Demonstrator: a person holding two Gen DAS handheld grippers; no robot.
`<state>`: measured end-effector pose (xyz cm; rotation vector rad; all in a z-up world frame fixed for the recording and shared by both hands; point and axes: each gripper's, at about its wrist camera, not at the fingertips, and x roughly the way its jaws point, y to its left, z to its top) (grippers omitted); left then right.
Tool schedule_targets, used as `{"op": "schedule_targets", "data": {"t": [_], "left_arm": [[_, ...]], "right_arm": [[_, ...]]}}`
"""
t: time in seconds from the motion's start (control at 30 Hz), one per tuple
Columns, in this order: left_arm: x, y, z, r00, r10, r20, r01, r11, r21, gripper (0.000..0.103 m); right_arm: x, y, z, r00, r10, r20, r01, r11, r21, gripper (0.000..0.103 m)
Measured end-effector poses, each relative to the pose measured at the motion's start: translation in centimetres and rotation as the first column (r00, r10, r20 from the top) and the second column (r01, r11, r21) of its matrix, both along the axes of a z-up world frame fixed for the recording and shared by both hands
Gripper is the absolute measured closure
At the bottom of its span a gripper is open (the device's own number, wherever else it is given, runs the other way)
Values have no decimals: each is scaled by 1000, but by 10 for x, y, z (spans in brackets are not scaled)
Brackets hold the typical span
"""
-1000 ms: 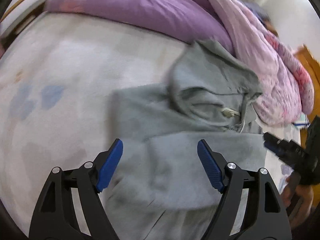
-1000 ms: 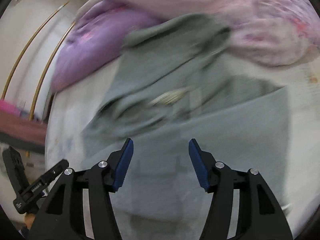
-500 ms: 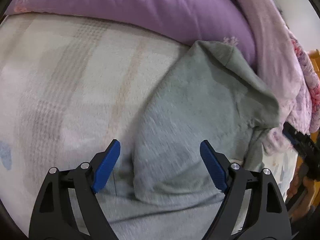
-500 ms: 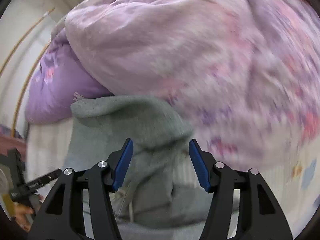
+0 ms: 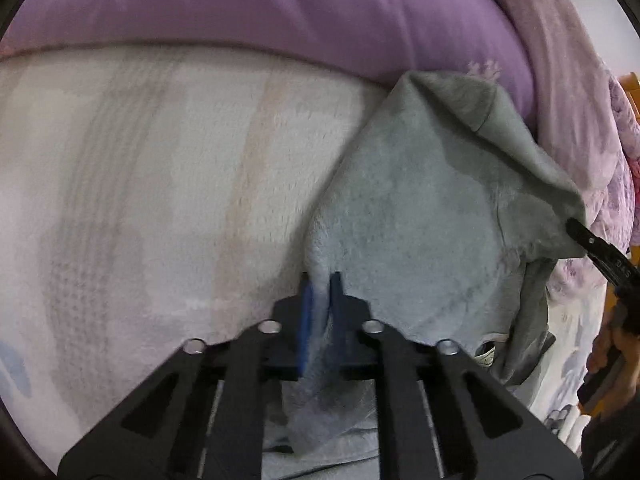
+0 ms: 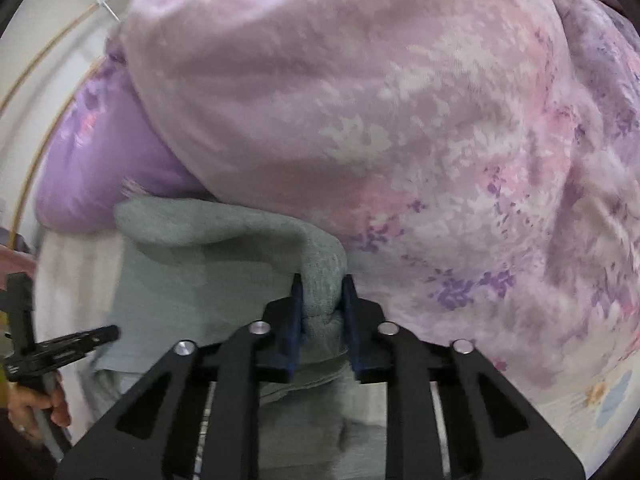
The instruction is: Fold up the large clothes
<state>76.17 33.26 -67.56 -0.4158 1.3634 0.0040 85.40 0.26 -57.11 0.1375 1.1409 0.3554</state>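
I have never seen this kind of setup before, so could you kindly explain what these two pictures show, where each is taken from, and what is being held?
No robot arm is involved: a person holds a two-finger gripper in each hand, and each gripper carries a fisheye camera looking forward along its fingers. That is why the pictures look rounded.

One picture is from the left gripper. Its blue-padded fingers are closed on an edge of a grey hooded sweatshirt, which lies on a pale blanket covering a bed. Behind it is a purple pillow.

The other picture is from the right gripper, also closed on a thick fold of the same sweatshirt. A pink floral quilt is bunched up right behind it.

Each camera also catches the other gripper at its picture's edge.
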Motion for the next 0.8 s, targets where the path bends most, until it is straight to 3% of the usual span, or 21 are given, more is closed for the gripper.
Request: {"op": "schedule_targets", "data": {"t": [0.07, 0.2, 0.4, 0.53, 0.67, 0.73, 0.8], "left_arm": [[-5, 0, 14, 999, -3, 54, 3, 1000, 2, 99], [-32, 6, 49, 983, 18, 181, -2, 996, -89, 99], [-91, 13, 76, 966, -8, 260, 30, 996, -79, 99], [-157, 1, 64, 969, -49, 241, 73, 993, -94, 99], [-202, -8, 46, 985, -64, 161, 86, 986, -139, 97], [-225, -16, 42, 988, -62, 140, 85, 983, -164, 89], [-243, -21, 46, 992, -26, 121, 48, 983, -178, 62]], "right_arm": [[-15, -6, 13, 1000, 3, 31, -5, 998, 56, 89], [-56, -19, 43, 996, 16, 84, -33, 980, 195, 89], [-150, -49, 76, 994, 41, 99, -71, 945, 321, 90], [-218, -75, 57, 999, 25, -20, -17, 938, 345, 90], [-283, -96, 10, 985, -37, -167, 76, 969, 233, 89], [-304, -112, -19, 952, -112, -285, 179, 959, 220, 84], [-312, -118, -26, 931, -159, -330, 230, 955, 188, 81]]}}
